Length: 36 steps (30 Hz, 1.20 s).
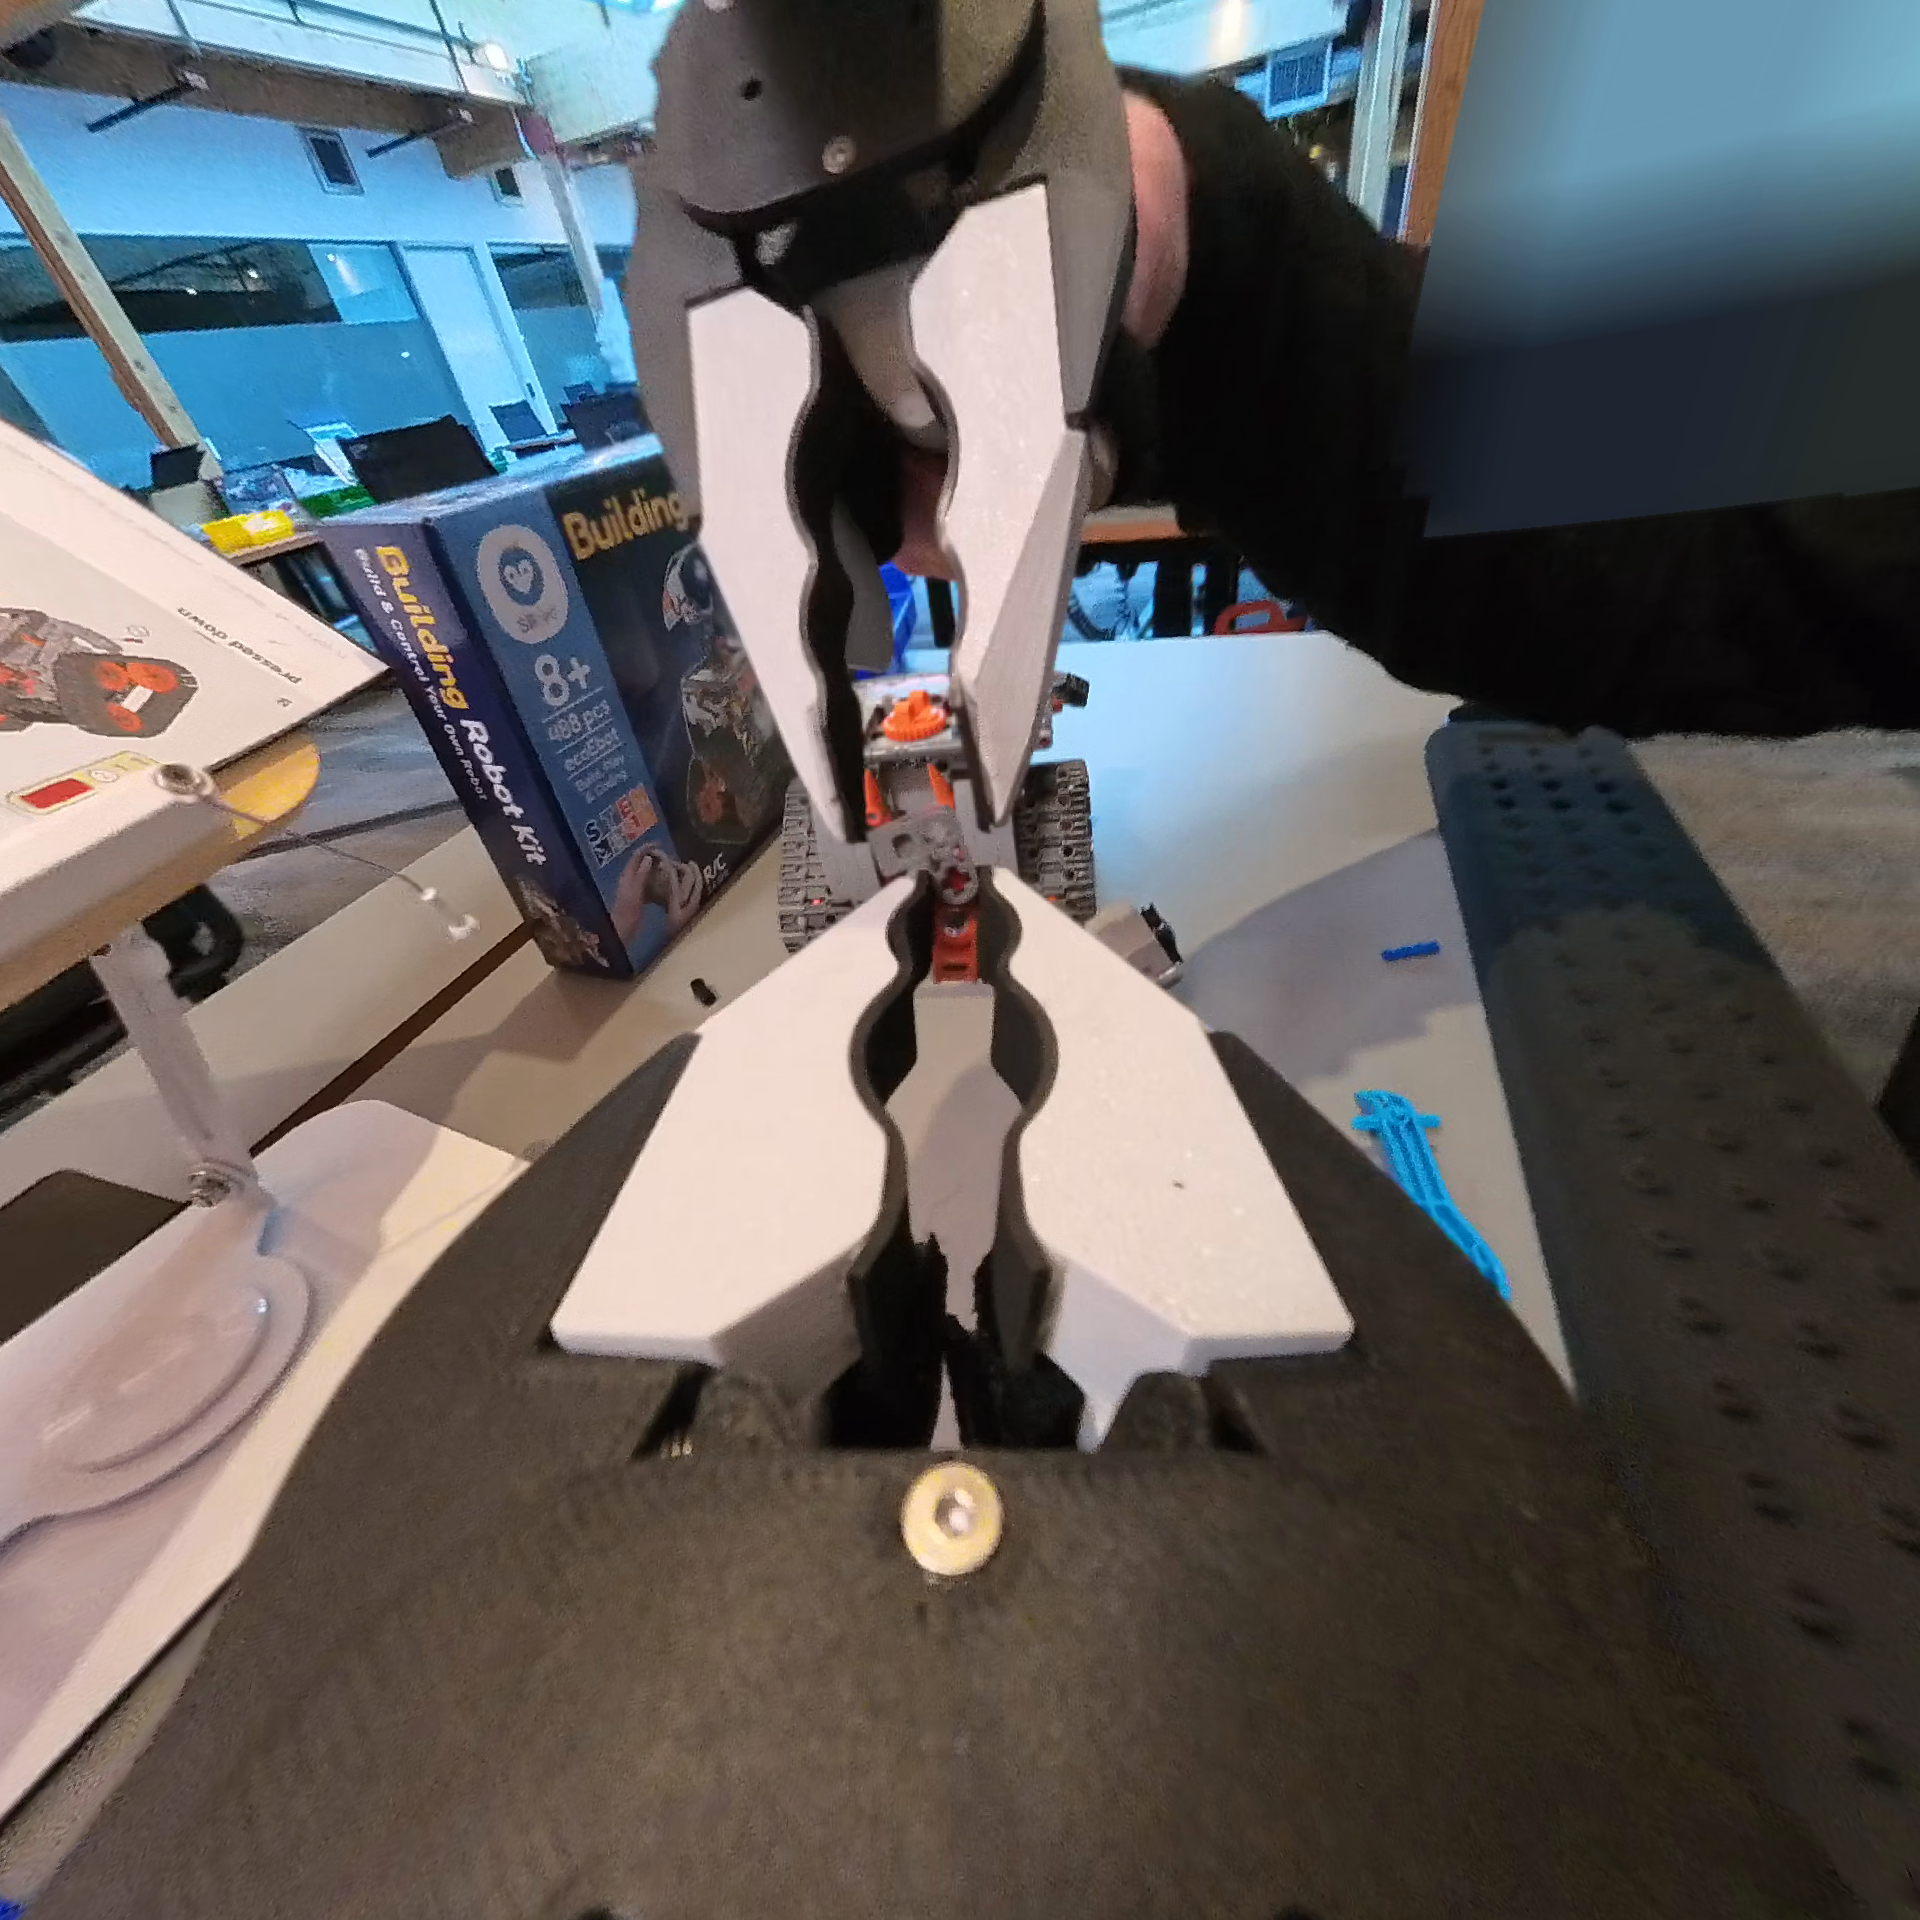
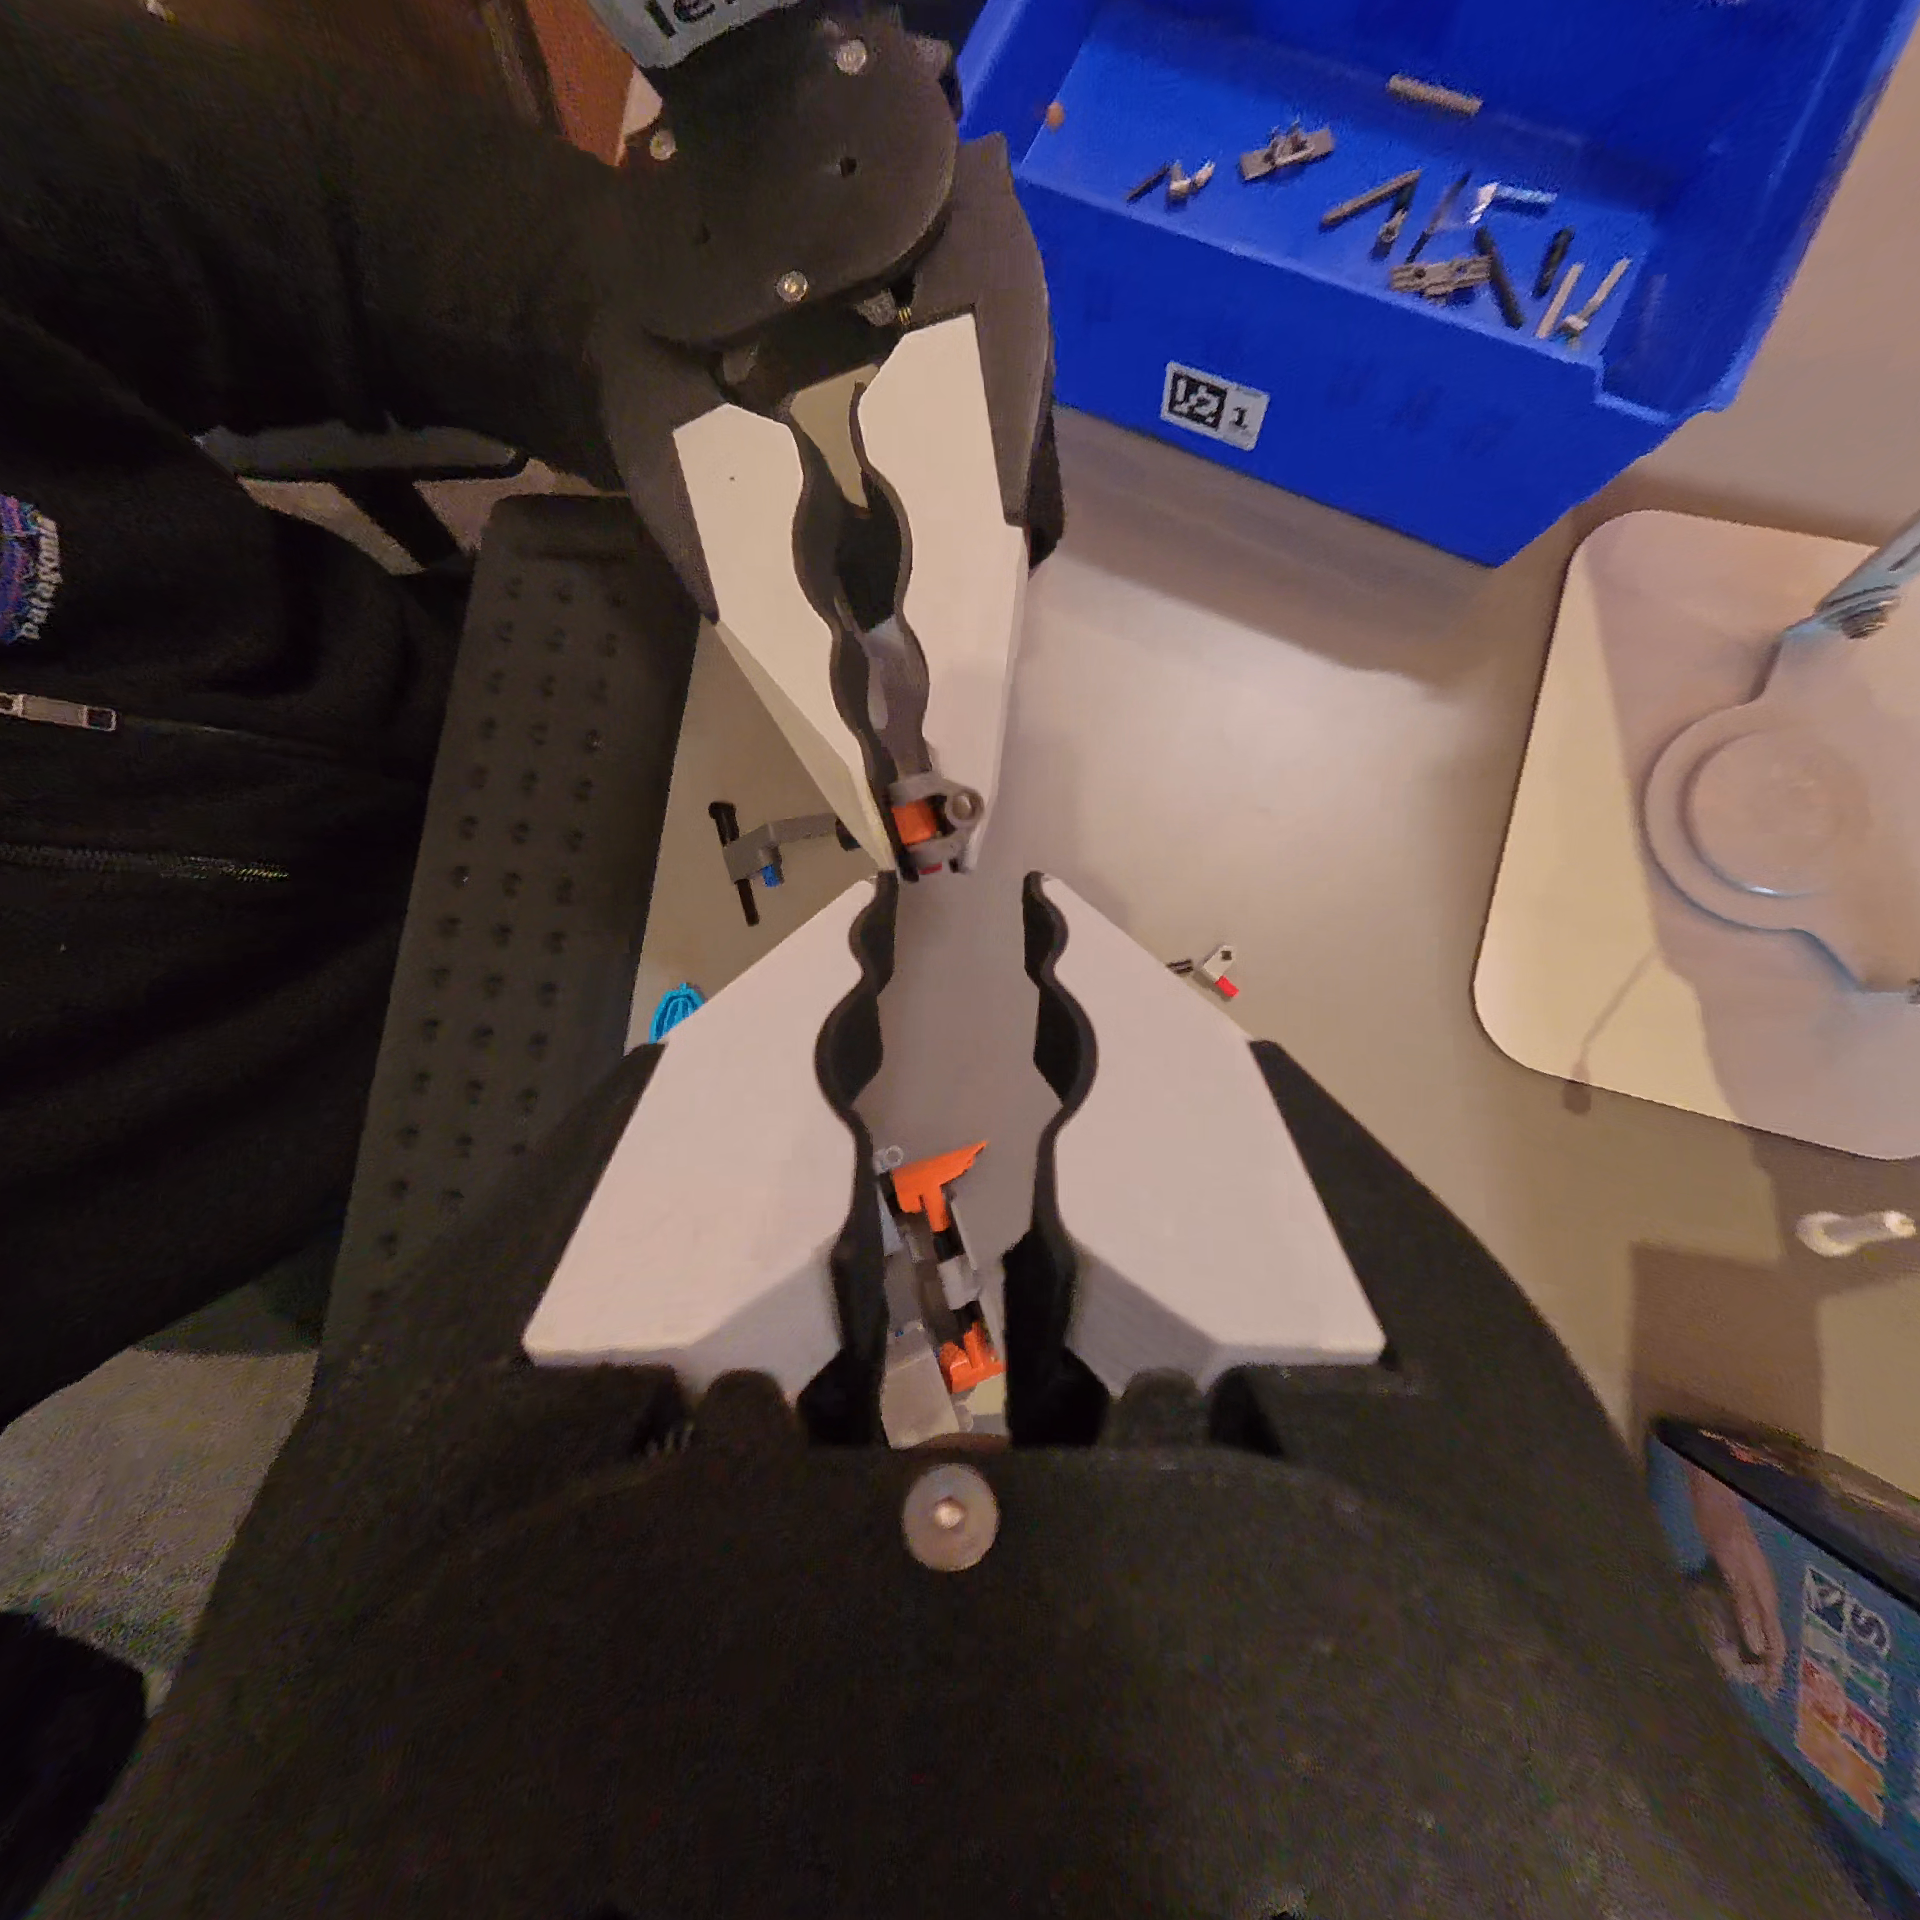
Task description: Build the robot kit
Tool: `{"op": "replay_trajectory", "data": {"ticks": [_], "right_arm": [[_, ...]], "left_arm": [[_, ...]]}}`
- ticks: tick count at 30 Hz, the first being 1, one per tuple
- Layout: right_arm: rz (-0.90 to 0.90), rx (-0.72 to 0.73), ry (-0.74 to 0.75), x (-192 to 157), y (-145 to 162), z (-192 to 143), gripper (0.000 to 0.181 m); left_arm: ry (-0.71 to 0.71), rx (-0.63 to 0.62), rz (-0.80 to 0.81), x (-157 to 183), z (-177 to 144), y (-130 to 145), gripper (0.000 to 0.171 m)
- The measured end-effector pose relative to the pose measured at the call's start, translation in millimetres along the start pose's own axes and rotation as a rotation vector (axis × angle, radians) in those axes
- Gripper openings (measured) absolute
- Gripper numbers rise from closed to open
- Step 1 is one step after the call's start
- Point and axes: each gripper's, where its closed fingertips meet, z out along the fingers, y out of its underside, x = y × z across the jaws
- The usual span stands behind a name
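Observation:
A small tracked robot model of grey and orange bricks stands on the pale table. My right gripper reaches down over it. Its fingers sit against both sides of the model's upper frame, under an orange gear. The model's top shows between the right jaws. My left gripper is shut on a small grey, orange and red connector piece. It holds the piece at the front of the model, just below the right gripper's tips.
A blue kit box stands left of the model, beside an instruction booklet on a white stand. A blue bin holds several small grey parts. A black perforated pad, a blue part and loose pieces lie nearby. Both grippers' tips are close together, under 4 cm apart.

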Motion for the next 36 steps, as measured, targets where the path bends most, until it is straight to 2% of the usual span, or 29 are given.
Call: {"op": "replay_trajectory", "data": {"ticks": [6, 11, 19, 21, 25, 36], "right_arm": [[-0.024, 0.152, 0.075, 0, -11, -12, 0.026], [-0.012, 0.281, 0.108, 0, -18, -10, 0.025], [0.106, 0.487, -0.042, -13, -33, -6, 0.025], [0.120, 0.516, -0.082, -18, -35, -4, 0.024], [0.092, 0.585, -0.063, -20, -40, -5, 0.013], [0.061, 0.645, -0.017, -21, -42, -6, 0.012]], "left_arm": [[0.031, 0.100, -0.115, -6, -8, -11, 0.006], [0.060, 0.166, -0.144, -6, -12, -20, 0.006], [0.072, 0.202, -0.080, 1, -14, -27, 0.006], [0.077, 0.200, -0.041, 5, -14, -29, 0.006], [0.077, 0.195, -0.018, 8, -15, -30, 0.006], [0.096, 0.192, -0.021, 9, -17, -31, 0.006]]}}
